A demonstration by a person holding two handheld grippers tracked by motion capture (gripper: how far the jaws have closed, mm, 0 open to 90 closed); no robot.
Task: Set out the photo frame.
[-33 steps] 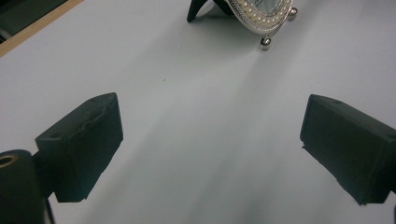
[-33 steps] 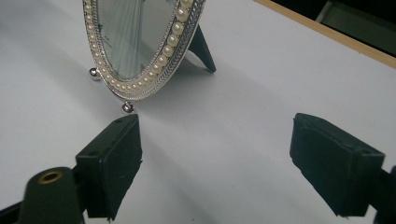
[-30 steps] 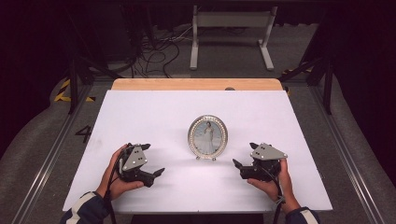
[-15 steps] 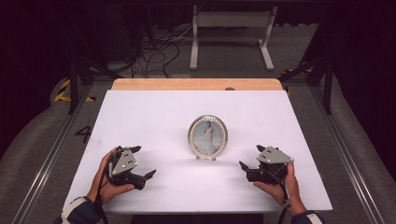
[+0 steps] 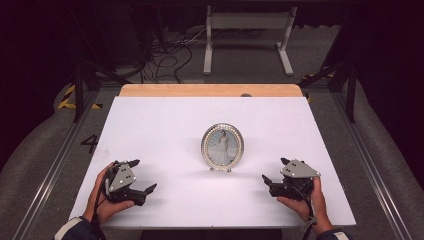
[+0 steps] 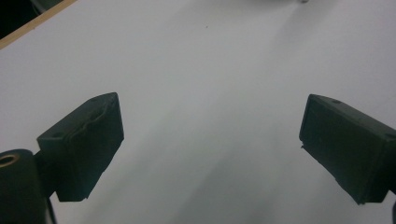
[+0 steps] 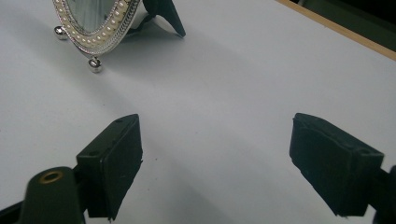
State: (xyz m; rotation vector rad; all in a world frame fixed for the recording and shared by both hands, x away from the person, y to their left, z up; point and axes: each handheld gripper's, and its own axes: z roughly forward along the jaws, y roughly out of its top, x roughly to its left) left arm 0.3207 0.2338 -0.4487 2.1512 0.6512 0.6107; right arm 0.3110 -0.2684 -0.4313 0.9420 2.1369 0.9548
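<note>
White table (image 5: 165, 125) bears both grippers, jaws spread.

Shiny silver metal oval picture frame (image 5: 222, 148) with a pearl-bead rim, glossy glass; matt white table (image 5: 165, 125); bare wood edge at twelve o'clock.

1. In the right gripper view, the oval picture frame (image 7: 95, 21) ran off the top edge; just its lower rim, two ball feet and part of the dark back stand showed.
2. In the high view, the portrait inside the frame (image 5: 222, 146) was too small to make out.
3. Both forearms were cut off by the bottom edge there.
4. Near the worktop's (image 5: 165, 125) far edge, a small dark thing (image 5: 245, 95) was too tiny to identify.
</note>
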